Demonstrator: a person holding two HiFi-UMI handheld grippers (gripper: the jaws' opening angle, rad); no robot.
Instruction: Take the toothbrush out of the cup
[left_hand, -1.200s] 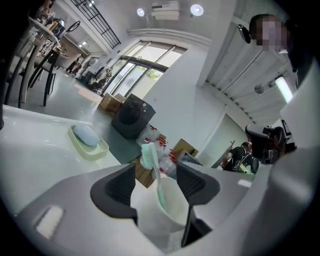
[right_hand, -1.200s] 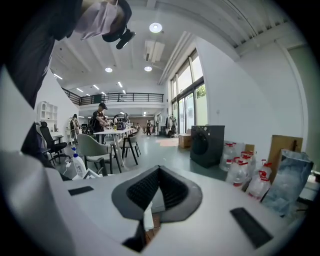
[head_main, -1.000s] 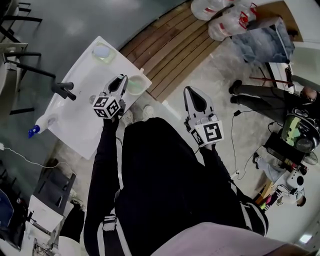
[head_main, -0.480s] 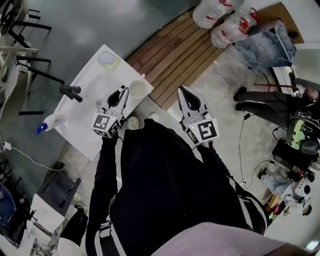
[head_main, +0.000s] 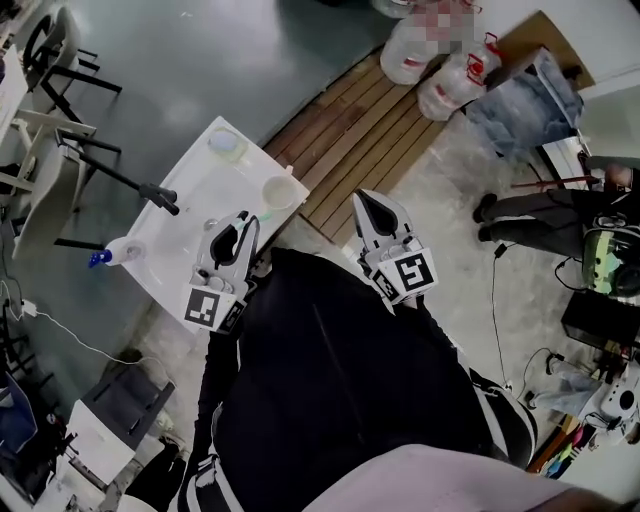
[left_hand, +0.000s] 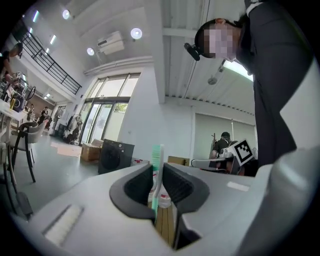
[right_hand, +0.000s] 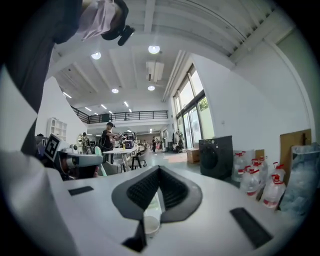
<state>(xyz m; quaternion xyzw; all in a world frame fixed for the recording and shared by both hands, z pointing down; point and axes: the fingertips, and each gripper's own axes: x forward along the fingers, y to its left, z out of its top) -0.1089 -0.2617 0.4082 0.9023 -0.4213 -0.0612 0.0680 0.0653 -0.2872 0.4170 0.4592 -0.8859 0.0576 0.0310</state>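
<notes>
We pinch the toothbrush (left_hand: 157, 156), light, stiff and likely slippery, by its slim handle in our left gripper (left_hand: 158, 175), while our right gripper (right_hand: 159, 174) is closed on nothing.

Matt plastic toothbrush (left_hand: 156, 162), wooden planks (head_main: 362, 128)

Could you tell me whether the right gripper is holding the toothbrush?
No, the right gripper has its jaws shut on nothing, while the toothbrush is clamped in the left gripper.
</notes>
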